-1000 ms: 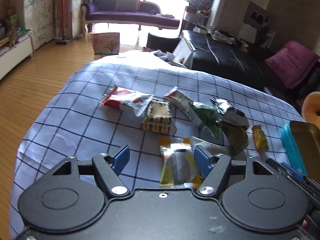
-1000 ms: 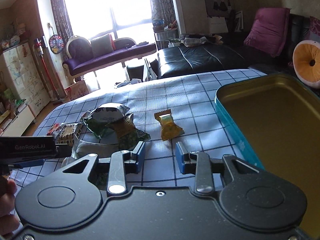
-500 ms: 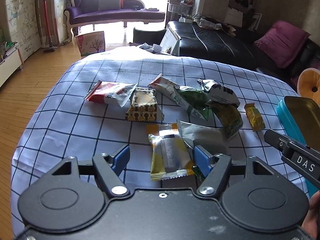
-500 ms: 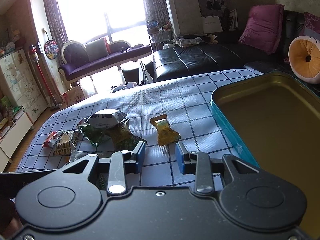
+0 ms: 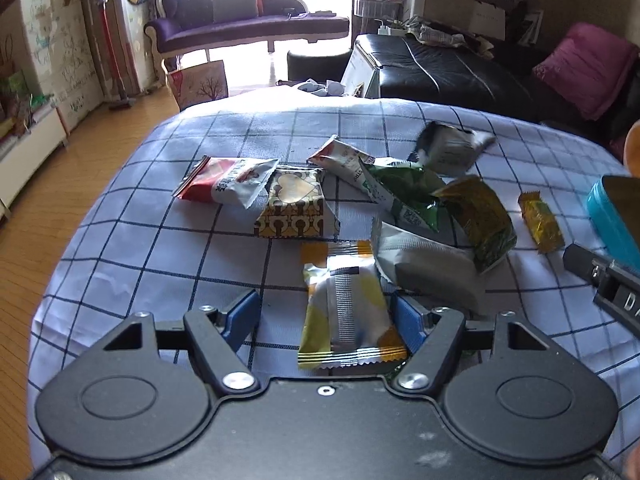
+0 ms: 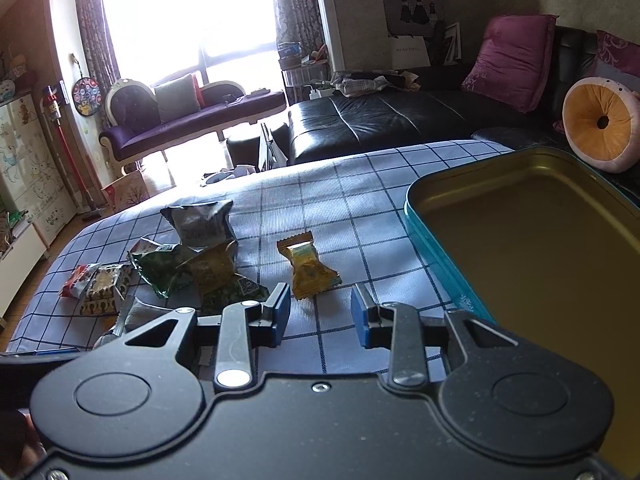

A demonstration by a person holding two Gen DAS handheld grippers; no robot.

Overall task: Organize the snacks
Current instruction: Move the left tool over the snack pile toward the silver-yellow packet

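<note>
Several snack packets lie on the checked tablecloth [image 5: 160, 248]. My left gripper [image 5: 326, 316] is open, its jaws on either side of a yellow-and-silver packet [image 5: 346, 308] that lies on the cloth. A grey packet [image 5: 428, 268], a green packet [image 5: 404, 196], a patterned box-like packet [image 5: 294, 208] and a red-white packet [image 5: 228, 180] lie beyond. My right gripper [image 6: 320, 312] is open and empty, just short of a small gold packet [image 6: 308, 266]. An open blue tin [image 6: 532, 248] with a gold inside stands to its right.
The right gripper's body shows at the right edge of the left wrist view [image 5: 604, 284]. The table's far edge drops off toward a black sofa [image 6: 392, 116] and a wooden floor [image 5: 48, 200] on the left.
The left gripper has swung and moved in so the yellow-and-silver packet lies deeper between its jaws. The right gripper has shifted slightly nearer the gold packet. Both stay open.
</note>
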